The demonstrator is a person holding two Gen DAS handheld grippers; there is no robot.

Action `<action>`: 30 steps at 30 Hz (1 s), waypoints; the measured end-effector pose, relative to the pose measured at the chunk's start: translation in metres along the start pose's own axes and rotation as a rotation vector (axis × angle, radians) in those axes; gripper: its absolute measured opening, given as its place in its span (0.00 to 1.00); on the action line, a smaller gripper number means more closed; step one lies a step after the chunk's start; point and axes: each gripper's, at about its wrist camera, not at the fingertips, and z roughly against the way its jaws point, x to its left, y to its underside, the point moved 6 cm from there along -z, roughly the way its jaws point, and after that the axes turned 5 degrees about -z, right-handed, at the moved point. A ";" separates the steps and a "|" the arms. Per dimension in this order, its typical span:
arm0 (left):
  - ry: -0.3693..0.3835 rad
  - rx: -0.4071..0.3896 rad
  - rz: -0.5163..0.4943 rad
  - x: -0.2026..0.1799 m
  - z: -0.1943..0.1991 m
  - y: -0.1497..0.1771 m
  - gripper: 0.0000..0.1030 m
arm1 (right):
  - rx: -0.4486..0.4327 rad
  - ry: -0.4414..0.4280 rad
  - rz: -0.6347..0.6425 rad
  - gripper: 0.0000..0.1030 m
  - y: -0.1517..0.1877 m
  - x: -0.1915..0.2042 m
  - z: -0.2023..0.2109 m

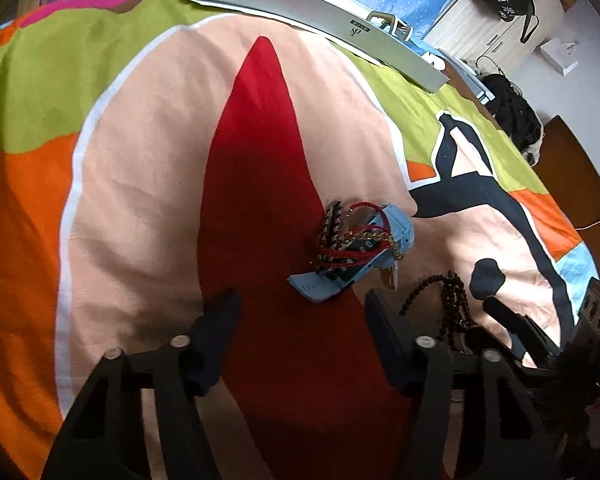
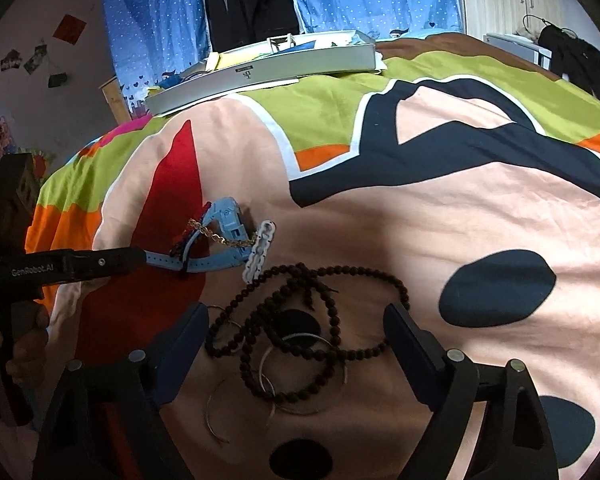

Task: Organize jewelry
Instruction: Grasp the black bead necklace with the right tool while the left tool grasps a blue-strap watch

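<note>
Listing by view, left wrist camera first. Left gripper [image 1: 300, 312]: jaws spread wide, nothing between them, poised over the red wedge of the patterned bedspread [image 1: 140, 200]. Blue watch [image 1: 396, 228]: lies on the spread just ahead of the gripper, at the edge of the red wedge; red cord bracelets [image 1: 360, 254] and a gold chain [image 1: 374, 237] draped across it, a dark studded band [image 1: 332, 220] against its left side. Dark bead necklace [image 1: 452, 292]: to the right of the watch, near the right finger, partly hidden by the right gripper [image 1: 512, 320], which enters from the lower right edge. Grey flat box [image 1: 300, 12]: at the far edge of the spread. Black bag [image 1: 508, 120]: beyond the spread's right edge.

Right wrist camera. Right gripper [image 2: 296, 332]: jaws wide apart, holding nothing, straddling the bead necklace [image 2: 340, 320], which lies looped and tangled on the peach area of the bedspread [image 2: 460, 220]. Thin metal bangles [image 2: 276, 360]: under and around the beads, several overlapping. Blue watch [image 2: 228, 220]: farther off to the left, gold chain [image 2: 224, 240] across it, a white perforated strap [image 2: 260, 248] touching its right side. Left gripper [image 2: 100, 262]: seen side-on from the left, its tip at the watch strap's end; whether it touches cannot be told. Hand [image 2: 24, 344]: on that gripper's handle, lower left. Grey box [image 2: 260, 72]: far edge, papers inside.
</note>
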 end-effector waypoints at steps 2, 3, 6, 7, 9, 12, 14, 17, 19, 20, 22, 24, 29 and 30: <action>0.020 -0.003 0.002 0.000 -0.001 -0.002 0.44 | 0.000 -0.001 -0.001 0.84 -0.002 0.001 -0.003; 0.024 -0.003 0.001 -0.002 -0.002 -0.003 0.43 | -0.001 -0.001 -0.003 0.84 -0.003 0.002 -0.004; 0.033 0.004 -0.012 -0.004 -0.007 -0.003 0.37 | -0.005 0.000 -0.008 0.84 -0.004 0.003 -0.006; 0.034 0.007 -0.015 -0.004 -0.009 -0.003 0.34 | -0.005 0.001 -0.009 0.84 -0.005 0.004 -0.007; 0.036 0.009 -0.013 -0.004 -0.011 -0.003 0.34 | -0.004 0.002 -0.010 0.84 -0.005 0.004 -0.009; 0.025 -0.007 -0.001 -0.001 -0.010 -0.005 0.34 | 0.002 0.006 -0.009 0.84 -0.005 0.004 -0.012; 0.014 -0.020 -0.009 0.000 -0.009 -0.008 0.34 | 0.005 0.009 -0.007 0.83 -0.004 0.004 -0.014; 0.024 -0.016 -0.021 -0.003 -0.015 -0.009 0.34 | 0.010 0.013 -0.010 0.77 -0.005 0.003 -0.017; 0.027 0.008 -0.018 -0.002 -0.021 -0.006 0.34 | 0.015 0.014 -0.014 0.72 -0.006 0.002 -0.020; 0.033 0.012 -0.013 -0.002 -0.021 -0.005 0.31 | 0.017 0.012 -0.014 0.68 -0.006 0.002 -0.021; 0.042 0.018 0.004 0.000 -0.022 -0.004 0.24 | 0.022 0.009 -0.012 0.65 -0.007 0.003 -0.025; 0.047 0.015 0.020 0.003 -0.022 -0.004 0.19 | 0.026 0.009 -0.011 0.57 -0.007 0.004 -0.028; 0.049 -0.001 0.044 0.007 -0.018 -0.006 0.05 | 0.035 0.027 -0.038 0.29 -0.007 0.001 -0.033; 0.041 -0.005 0.042 0.007 -0.017 -0.006 0.05 | 0.029 0.023 -0.047 0.24 -0.007 0.000 -0.032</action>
